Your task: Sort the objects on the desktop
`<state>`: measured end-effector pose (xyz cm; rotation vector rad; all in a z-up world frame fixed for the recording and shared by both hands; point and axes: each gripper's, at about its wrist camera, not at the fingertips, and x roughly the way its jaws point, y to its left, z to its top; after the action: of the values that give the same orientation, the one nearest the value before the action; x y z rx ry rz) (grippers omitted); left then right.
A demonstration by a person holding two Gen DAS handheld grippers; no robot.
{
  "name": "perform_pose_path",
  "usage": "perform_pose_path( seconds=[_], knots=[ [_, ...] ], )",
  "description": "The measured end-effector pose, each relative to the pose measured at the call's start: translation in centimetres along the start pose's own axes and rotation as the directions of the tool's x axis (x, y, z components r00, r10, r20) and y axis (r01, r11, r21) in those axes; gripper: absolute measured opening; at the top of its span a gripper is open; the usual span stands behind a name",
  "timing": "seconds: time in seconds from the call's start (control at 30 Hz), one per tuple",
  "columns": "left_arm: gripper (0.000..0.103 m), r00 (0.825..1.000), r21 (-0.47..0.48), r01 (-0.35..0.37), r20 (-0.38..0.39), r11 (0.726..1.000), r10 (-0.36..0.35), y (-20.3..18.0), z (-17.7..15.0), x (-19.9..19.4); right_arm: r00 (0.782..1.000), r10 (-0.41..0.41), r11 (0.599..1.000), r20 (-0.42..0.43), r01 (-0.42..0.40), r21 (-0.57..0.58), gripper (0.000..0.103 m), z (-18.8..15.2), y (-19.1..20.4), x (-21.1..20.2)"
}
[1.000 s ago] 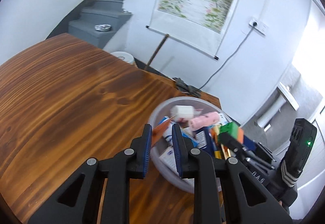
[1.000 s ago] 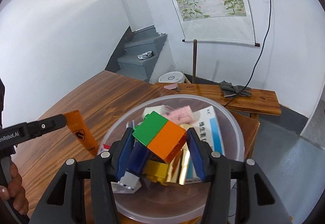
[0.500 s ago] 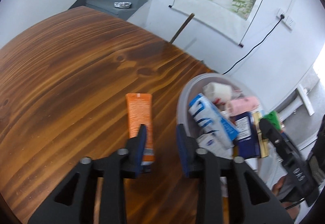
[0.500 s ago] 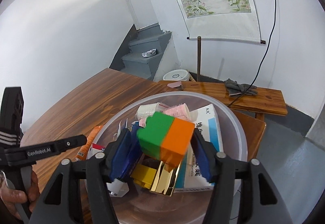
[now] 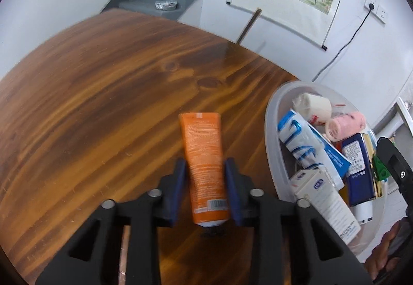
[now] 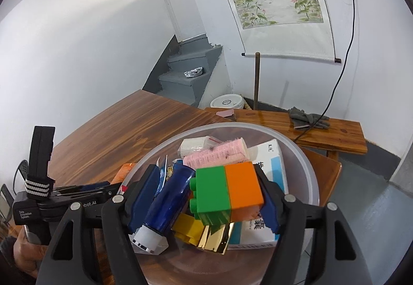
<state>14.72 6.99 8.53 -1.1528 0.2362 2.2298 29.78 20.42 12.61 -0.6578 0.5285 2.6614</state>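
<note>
An orange tube [image 5: 204, 156] lies flat on the wooden table [image 5: 103, 104], just left of a clear plastic bowl [image 5: 268, 130]. My left gripper [image 5: 205, 163] points down over the tube. Its jaws straddle the tube and are closing, with thin gaps still showing at both pads. In the right wrist view a green-and-orange block [image 6: 227, 189] rests on the pile inside the bowl [image 6: 304, 161]. My right gripper [image 6: 205, 168] is around the block with its jaws opening. The orange side leans on the right pad, and the left pad stands well clear.
The bowl holds a dark blue tube [image 6: 167, 197], a pink roller [image 6: 216, 153], a white roll [image 5: 312, 104], a blue-white box [image 5: 307, 143], a yellow brick and a gold box. Behind the table are a wooden bench [image 6: 322, 130] with a grey glove, a white bucket and grey stairs.
My left gripper went down from above the bowl, let go of the orange tube on the table and now straddles it. My right gripper's jaws widened and released the block onto the pile.
</note>
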Motion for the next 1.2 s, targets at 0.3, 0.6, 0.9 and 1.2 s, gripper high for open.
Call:
perform_pose_path(
  seconds=[0.3, 0.6, 0.9, 1.2],
  knots=[
    [0.031, 0.99, 0.001, 0.104, 0.091, 0.995, -0.104, -2.0, 1.6, -3.3, 1.0, 0.001, 1.0, -0.016, -0.001, 0.013, 0.056, 0.3, -0.5, 0.7],
    [0.031, 0.986, 0.06, 0.104, 0.128, 0.993, -0.111, -4.1, 2.9, -4.0, 1.0, -0.007, 0.999, -0.001, 0.007, 0.049, 0.053, 1.2, -1.9, 0.6],
    [0.031, 0.978, 0.092, 0.104, 0.173, 0.99, -0.119, -5.0, 3.3, -5.3, 0.997, 0.049, 0.996, -0.051, -0.046, 0.072, 0.052, 0.8, -2.2, 1.7],
    [0.031, 0.972, 0.187, 0.216, 0.056, 0.958, -0.229, -8.3, 4.0, -3.9, 0.998, 0.049, 0.996, -0.049, -0.045, 0.073, 0.052, 0.6, -2.2, 1.5]
  ],
)
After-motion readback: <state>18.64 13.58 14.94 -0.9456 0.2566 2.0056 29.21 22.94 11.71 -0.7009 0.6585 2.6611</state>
